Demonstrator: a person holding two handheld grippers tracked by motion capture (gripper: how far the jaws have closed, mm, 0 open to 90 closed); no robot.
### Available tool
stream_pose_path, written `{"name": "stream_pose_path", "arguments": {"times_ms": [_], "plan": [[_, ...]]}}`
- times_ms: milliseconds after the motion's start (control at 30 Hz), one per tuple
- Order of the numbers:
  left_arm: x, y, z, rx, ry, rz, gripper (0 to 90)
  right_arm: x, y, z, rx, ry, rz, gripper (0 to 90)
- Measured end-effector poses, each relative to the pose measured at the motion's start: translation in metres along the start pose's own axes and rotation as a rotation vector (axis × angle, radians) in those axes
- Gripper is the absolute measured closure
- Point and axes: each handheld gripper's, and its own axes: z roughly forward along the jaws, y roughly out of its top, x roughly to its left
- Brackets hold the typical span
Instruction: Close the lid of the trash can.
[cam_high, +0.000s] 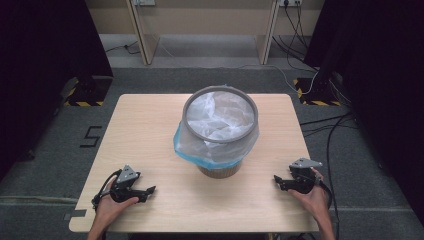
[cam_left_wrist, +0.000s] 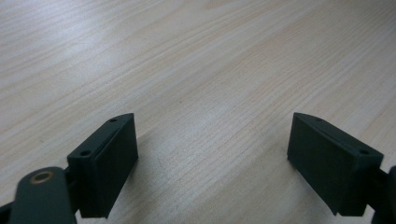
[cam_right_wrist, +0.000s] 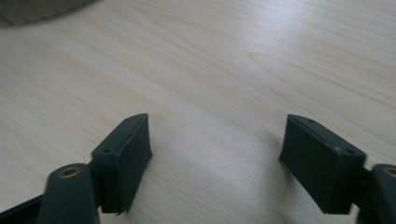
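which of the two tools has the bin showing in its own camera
The right tool. Its own view catches a strip of the bin's base in the top left corner, while the left tool's view shows bare table ahead.

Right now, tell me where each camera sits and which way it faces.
High view: above the person's side, looking forward and down on the table, bin, both hands and the left hand-held gripper and right hand-held gripper.
Left gripper view: on the left hand-held gripper, along its open jaws over bare wood.
Right gripper view: on the right hand-held gripper, jaws open, bin base at top left.
All share the tabletop.
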Motion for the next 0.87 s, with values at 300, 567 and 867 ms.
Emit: {"name": "stream_pose_path", "arguments": {"times_ms": [300, 567, 867], "plan": [[-0.0002, -0.0001, 0.0, 0.0, 0.0, 0.0, 15.1, 0.0006, -0.0036, 0.0008, -0.019, 0.014, -0.015, 16.8], [-0.0002, -0.0001, -0.0001, 0.0, 0.0, 0.0, 15.1, 0.0006, -0.0035, 0.0011, -0.019, 0.013, -0.016, 16.4], [-0.0002, -0.0001, -0.0001, 0.0, 0.0, 0.0, 15.1, 0.0009, -0.0034, 0.0012, -0.018, 0.014, -0.012, 16.2]]}}
